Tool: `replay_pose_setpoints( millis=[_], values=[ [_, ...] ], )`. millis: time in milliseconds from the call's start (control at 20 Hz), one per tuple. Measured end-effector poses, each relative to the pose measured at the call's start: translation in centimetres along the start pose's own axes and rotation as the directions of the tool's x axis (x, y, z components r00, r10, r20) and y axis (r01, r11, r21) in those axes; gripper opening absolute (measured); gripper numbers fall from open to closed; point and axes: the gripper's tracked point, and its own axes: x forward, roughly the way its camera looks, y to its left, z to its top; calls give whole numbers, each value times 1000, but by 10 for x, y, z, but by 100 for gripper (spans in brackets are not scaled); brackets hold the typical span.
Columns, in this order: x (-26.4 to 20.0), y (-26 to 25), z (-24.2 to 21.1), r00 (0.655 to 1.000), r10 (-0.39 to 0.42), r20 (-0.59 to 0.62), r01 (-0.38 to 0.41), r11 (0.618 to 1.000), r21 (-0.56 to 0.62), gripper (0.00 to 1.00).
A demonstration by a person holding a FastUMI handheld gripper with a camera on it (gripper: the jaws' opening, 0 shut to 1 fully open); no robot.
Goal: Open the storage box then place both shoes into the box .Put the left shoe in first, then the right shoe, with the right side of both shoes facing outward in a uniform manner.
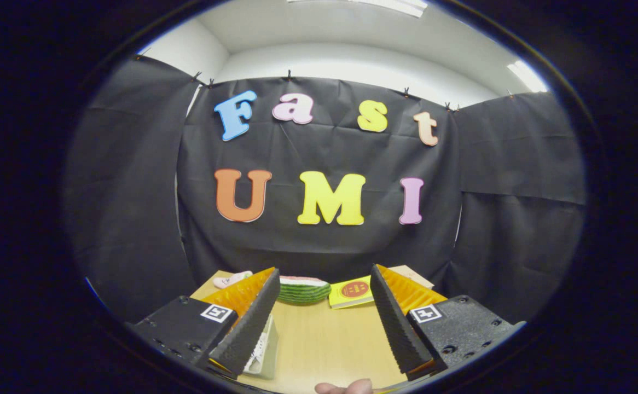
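My gripper (324,272) is held level above a wooden table (324,339), open wide with nothing between its fingers. A small pale pink object (232,279), possibly a shoe, lies at the table's far left edge, beyond the left finger (250,323). A whitish, box-like edge (263,350) shows just under the left finger; I cannot tell what it is. Most of the near table is hidden below the gripper.
A green striped watermelon-slice toy (303,290) lies at the back of the table between the fingers. A yellow booklet (351,291) sits to its right. A person's fingertip (346,387) shows just below the gripper. Black cloth walls close the booth.
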Motion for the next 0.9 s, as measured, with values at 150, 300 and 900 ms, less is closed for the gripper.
replay_pose_setpoints(
  millis=[150, 300, 900],
  values=[
    [-6, -5, -11, 1000, -8, -11, 8, 1000, 27, 100],
    [-8, -13, -17, 1000, -17, -15, 18, 999, 33, 100],
    [4, -10, -24, 1000, -14, -17, 15, 997, 72, 100]
  ],
)
